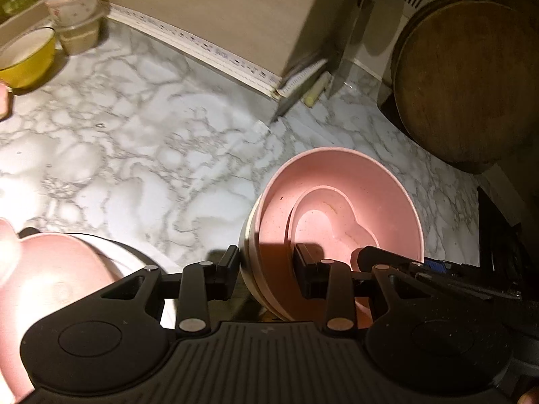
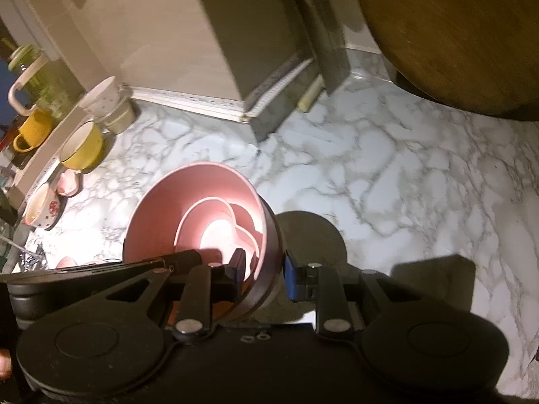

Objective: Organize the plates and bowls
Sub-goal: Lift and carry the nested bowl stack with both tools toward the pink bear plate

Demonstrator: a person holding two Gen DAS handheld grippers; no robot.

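Two grippers clamp one nested stack of pink bowls [image 1: 337, 215] by opposite rims: my left gripper [image 1: 266, 272] on its left wall, my right gripper [image 2: 264, 274] on its right. I hold it tilted above the middle of the marble countertop [image 1: 134, 168], so neither rim slips.

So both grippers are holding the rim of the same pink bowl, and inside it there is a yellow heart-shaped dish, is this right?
Not quite: the heart-shaped dish inside the pink bowl is pink, not yellow, as the right wrist view shows. The rest holds: the left gripper and right gripper both clamp that bowl's rim.
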